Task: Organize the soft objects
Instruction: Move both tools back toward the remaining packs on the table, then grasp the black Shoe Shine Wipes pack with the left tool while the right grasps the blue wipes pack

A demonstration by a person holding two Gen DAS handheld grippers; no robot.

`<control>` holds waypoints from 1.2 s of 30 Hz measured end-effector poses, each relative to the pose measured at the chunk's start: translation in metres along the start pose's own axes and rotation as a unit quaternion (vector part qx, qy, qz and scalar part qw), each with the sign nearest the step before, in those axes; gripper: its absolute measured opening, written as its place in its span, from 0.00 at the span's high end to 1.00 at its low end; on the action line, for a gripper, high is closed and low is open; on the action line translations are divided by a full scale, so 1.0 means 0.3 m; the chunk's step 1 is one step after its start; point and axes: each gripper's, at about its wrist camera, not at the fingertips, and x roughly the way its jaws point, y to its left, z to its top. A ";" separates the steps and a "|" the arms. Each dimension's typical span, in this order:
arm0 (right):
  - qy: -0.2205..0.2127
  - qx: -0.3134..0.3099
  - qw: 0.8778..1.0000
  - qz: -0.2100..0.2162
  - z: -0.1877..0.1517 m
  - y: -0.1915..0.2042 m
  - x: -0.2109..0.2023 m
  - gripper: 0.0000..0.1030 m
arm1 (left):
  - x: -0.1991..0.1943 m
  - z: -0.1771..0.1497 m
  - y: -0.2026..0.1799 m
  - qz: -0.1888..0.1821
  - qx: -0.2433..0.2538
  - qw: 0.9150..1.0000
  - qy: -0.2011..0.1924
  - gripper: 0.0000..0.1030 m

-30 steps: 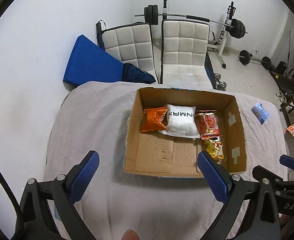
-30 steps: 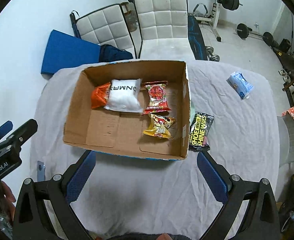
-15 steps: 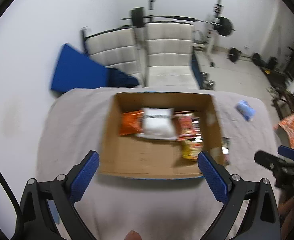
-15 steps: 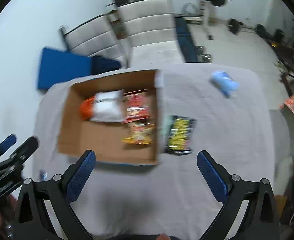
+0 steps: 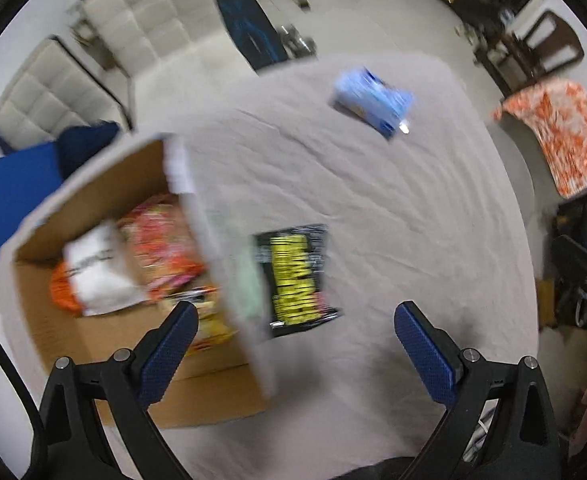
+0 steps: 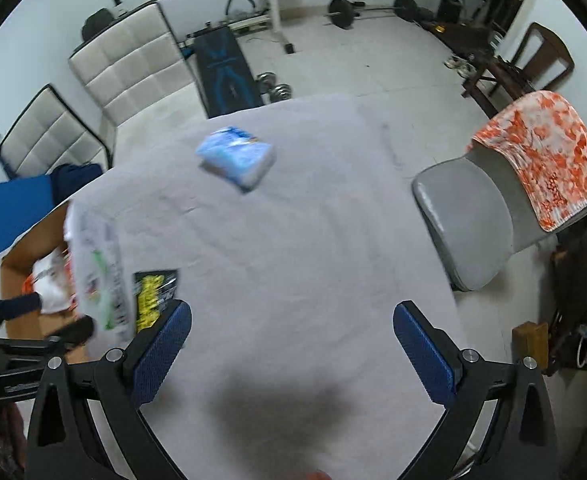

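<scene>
Two loose packs beside cardboard box — grey chair nearby.

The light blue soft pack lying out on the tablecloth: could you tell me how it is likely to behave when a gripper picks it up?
The light blue pack looks puffy with rounded edges, so it will probably squash between the pads rather than resist. Its wrapper seems glossy, so it may slip. It lies flat on the tablecloth, unlikely to roll.

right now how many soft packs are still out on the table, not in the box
2. The black and yellow pack lies flat just outside the cardboard box, by its right wall. The light blue pack sits farther away, near the table's far edge. The wall could hide another.
</scene>
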 end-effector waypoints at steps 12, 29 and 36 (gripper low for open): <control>0.050 0.010 0.999 -0.009 0.101 -0.214 0.283 0.00 | 0.452 0.047 -0.189 0.089 -0.032 0.991 0.092 0.02; 0.090 -0.138 0.984 0.070 0.421 -0.052 0.473 0.00 | 0.636 0.028 -0.094 0.085 -0.157 0.976 0.128 0.02; 0.139 -0.207 0.966 0.076 0.570 0.152 0.681 0.00 | 0.611 0.098 -0.030 0.046 -0.190 0.976 0.099 0.65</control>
